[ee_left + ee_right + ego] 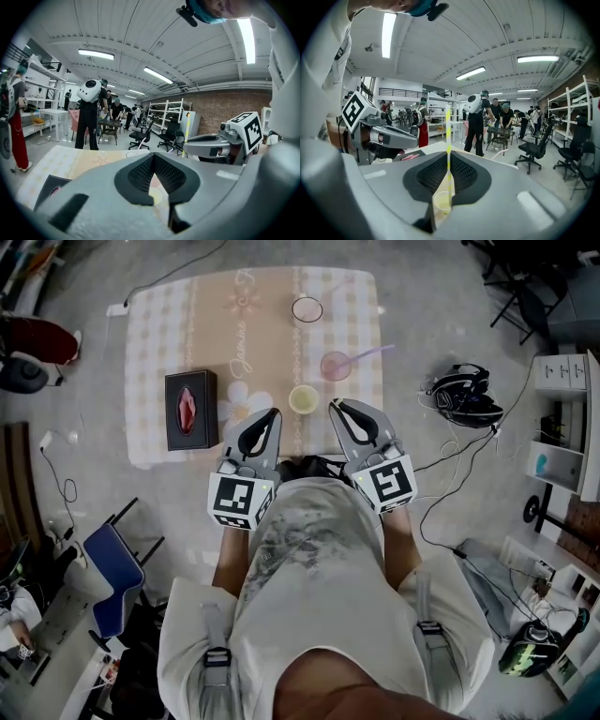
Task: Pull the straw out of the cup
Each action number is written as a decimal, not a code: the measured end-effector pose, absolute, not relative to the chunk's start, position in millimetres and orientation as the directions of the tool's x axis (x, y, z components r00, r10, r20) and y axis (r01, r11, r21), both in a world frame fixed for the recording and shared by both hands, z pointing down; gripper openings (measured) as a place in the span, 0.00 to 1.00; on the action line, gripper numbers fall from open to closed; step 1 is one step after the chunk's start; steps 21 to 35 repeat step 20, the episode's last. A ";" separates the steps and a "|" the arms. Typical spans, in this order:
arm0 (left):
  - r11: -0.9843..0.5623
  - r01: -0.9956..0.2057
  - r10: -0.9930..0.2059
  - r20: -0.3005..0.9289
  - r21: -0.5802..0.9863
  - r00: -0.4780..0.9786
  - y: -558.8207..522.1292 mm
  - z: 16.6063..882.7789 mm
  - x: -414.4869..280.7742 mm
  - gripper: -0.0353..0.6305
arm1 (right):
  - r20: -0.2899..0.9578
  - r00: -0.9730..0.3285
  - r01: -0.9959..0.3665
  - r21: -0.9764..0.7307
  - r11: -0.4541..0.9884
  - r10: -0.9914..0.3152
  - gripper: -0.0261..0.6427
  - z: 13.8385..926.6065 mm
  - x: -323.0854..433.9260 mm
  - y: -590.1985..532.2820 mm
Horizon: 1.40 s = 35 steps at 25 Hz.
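A pale yellow cup (303, 398) stands on the checked tablecloth (159, 324), near its front edge. My right gripper (336, 407) hovers just right of this cup. In the right gripper view it (448, 157) is shut on a thin yellow straw (448, 136), which stands upright between the pads. The straw's lower end hangs at the mouth of the yellow cup (441, 202); I cannot tell whether it is still inside. My left gripper (273, 414) sits just left of the cup, shut with nothing in it. The left gripper view shows the straw (187, 125) rising above the right gripper.
A pink cup (335, 366) with a purple straw (367, 354) and a clear cup (307, 308) stand further back. A black tissue box (191, 409) lies at the left. Headphones (464, 395) and cables lie on the floor to the right. Several people stand beyond the table.
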<state>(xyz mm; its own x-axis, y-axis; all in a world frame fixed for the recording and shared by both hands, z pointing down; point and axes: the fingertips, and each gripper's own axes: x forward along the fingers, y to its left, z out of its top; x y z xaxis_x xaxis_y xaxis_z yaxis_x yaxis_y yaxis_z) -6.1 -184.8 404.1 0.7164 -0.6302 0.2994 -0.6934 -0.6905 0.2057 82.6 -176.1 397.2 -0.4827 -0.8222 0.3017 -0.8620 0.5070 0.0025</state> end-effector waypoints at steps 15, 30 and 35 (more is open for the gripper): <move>-0.689 -0.696 -0.631 0.304 0.203 0.713 -184.0 407.6 -7.9 0.06 | 0.312 -0.480 -0.862 0.003 0.506 -0.820 0.08 402.0 80.6 -174.6; -0.689 -0.696 -0.629 0.310 0.203 0.713 -184.3 410.0 -7.7 0.06 | 0.310 -0.481 -0.862 0.005 0.507 -0.820 0.08 402.4 79.8 -175.7; -0.689 -0.696 -0.629 0.310 0.203 0.713 -184.3 410.0 -7.7 0.06 | 0.310 -0.481 -0.862 0.005 0.507 -0.820 0.08 402.4 79.8 -175.7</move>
